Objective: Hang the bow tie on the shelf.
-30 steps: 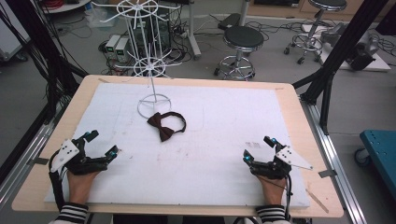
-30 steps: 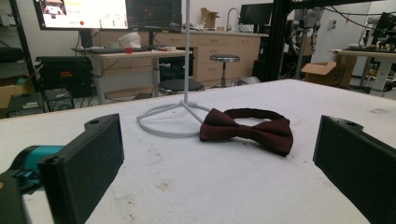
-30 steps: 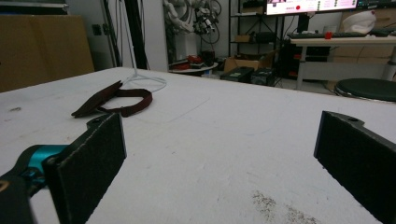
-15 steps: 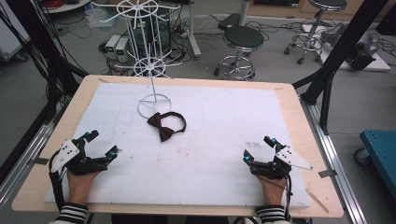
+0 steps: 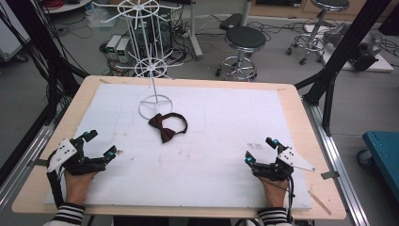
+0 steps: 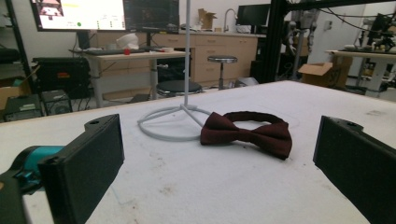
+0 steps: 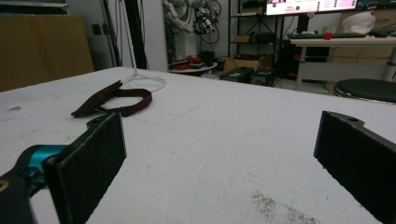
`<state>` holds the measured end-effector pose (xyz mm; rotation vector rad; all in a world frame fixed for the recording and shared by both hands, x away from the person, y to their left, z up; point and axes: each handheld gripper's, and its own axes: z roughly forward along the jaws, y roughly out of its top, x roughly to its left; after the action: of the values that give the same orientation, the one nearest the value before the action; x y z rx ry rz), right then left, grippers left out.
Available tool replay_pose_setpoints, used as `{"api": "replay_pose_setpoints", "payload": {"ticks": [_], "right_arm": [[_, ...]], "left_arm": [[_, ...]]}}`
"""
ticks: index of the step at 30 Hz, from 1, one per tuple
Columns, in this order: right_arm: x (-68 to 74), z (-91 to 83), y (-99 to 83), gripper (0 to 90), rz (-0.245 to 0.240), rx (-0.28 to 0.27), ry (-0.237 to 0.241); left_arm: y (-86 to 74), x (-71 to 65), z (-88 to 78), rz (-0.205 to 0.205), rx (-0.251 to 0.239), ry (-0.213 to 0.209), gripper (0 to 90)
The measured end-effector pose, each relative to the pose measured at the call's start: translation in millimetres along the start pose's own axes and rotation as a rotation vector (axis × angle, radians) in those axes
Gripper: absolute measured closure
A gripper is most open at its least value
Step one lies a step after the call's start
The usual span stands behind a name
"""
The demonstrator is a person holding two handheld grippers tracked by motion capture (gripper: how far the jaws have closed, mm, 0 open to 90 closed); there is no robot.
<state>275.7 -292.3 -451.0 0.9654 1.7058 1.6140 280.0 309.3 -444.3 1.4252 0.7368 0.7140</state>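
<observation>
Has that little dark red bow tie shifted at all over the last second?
No. The bow tie lies in the same spot on the white mat, just in front of the wire stand's ring base, as before.

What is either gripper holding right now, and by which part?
Nothing. The left gripper and right gripper rest open, apart from the bow tie.

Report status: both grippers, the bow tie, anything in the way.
Left gripper open, right gripper open, both empty. Bow tie flat on table beside wire stand. Path clear.
</observation>
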Motion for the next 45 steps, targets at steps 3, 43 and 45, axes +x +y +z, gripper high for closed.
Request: {"api": "replay_pose_setpoints", "payload": {"ticks": [3, 43, 45], "right_arm": [[0.0, -0.3, 0.0, 1.5, 0.005, 0.003, 0.000], [-0.9, -0.8, -0.2, 1.5, 0.013, -0.006, -0.003], [-0.8, -0.8, -0.2, 1.5, 0.013, -0.006, -0.003]], "left_arm": [[8.3, 1.1, 3.9, 0.008, 0.024, -0.033, 2.3], [71.8, -8.6, 100.2, 0.228, 0.375, -0.347, 2.3], [73.8, -10.1, 105.2, 0.237, 0.384, -0.357, 2.3]]}}
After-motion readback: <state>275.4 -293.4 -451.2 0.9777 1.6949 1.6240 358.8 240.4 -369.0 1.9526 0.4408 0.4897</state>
